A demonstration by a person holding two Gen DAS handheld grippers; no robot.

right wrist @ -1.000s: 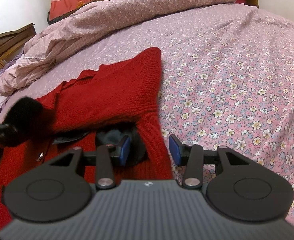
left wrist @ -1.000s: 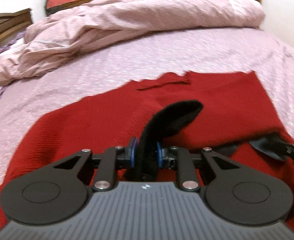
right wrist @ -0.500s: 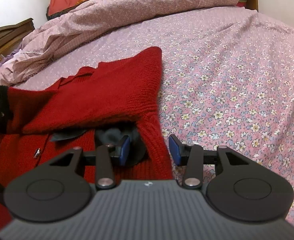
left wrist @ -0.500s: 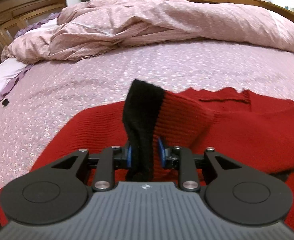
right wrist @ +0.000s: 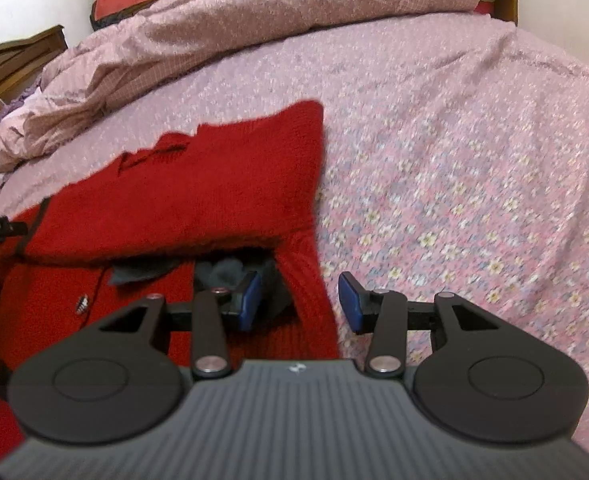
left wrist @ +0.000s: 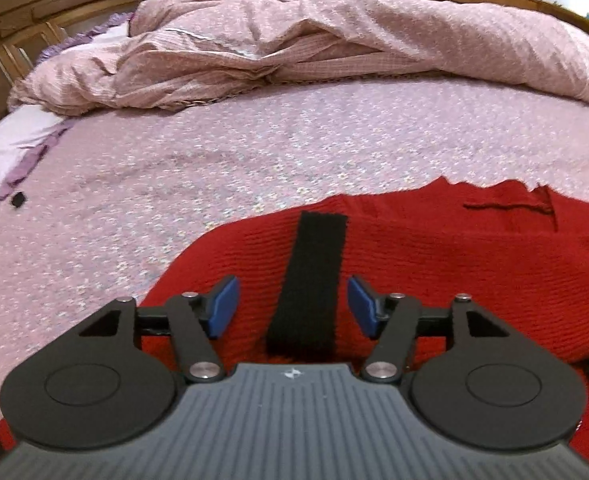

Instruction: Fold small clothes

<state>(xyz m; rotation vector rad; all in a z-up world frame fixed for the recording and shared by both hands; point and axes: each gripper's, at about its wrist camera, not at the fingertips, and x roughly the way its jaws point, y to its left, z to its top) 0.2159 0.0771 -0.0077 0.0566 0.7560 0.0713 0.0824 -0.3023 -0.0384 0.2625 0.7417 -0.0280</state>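
Item: red knitted cardigan, lying on the bed on its floral pink sheet, toward the near edge. One side is folded over the body; the black cuff of its sleeve lies flat on the red knit. In the right wrist view a dark lining or collar shows beneath the folded flap, and a small button sits on the front panel. The garment's near part is hidden behind both gripper bodies, and its full outline cannot be made out.

Left gripper: jaws opening, blue pads standing clear on either side of the black cuff, touching nothing. In the right wrist view only a dark sliver of it shows, cut off by the left edge.

Right gripper: jaws partly apart over the cardigan's ribbed right edge, which lies between them. The left pad sits against the dark lining; whether it presses on it cannot be told. The right pad hangs over bare sheet.

Surroundings: a rumpled pink duvet heaped along the far edge of the bed; a wooden headboard at the far left corner; a small dark object on the sheet near the left edge, too small to identify.
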